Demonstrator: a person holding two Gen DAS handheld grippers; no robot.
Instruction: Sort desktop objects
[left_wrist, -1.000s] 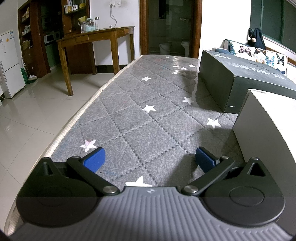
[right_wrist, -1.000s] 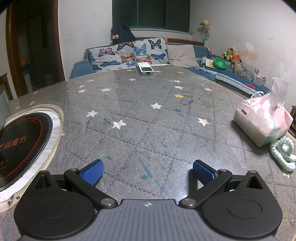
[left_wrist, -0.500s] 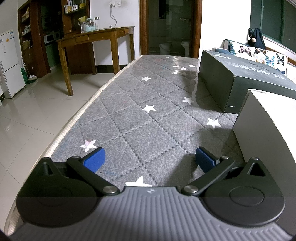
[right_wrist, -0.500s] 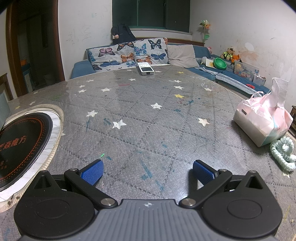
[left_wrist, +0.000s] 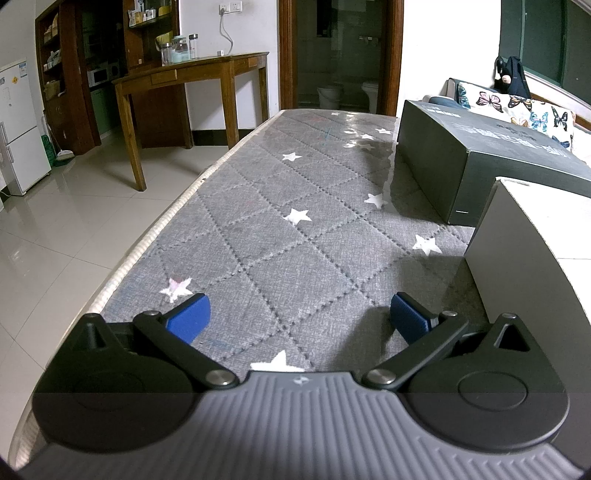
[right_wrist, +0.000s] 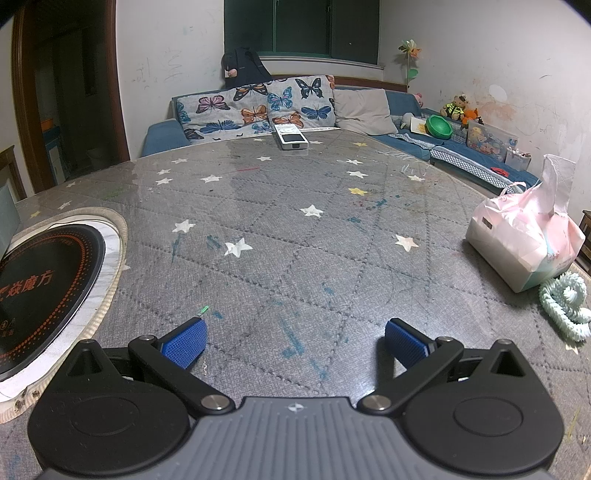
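Observation:
In the right wrist view a white remote (right_wrist: 291, 137) lies at the table's far edge. A pink-and-white tissue pack (right_wrist: 526, 236) sits at the right, with a coiled mint-green cord (right_wrist: 563, 306) just in front of it. My right gripper (right_wrist: 295, 341) is open low over the grey star-patterned table, far from all of them, with nothing between its blue pads. In the left wrist view my left gripper (left_wrist: 299, 317) is open over the cloth near the table's left edge. A dark box (left_wrist: 480, 162) and a pale box (left_wrist: 535, 266) stand to its right.
A round black induction plate (right_wrist: 40, 288) is set into the table at the left of the right wrist view. Beyond the table are a sofa with butterfly cushions (right_wrist: 258, 107) and toys. In the left wrist view the table edge (left_wrist: 155, 229) drops to a tiled floor; a wooden desk (left_wrist: 192, 74) stands behind.

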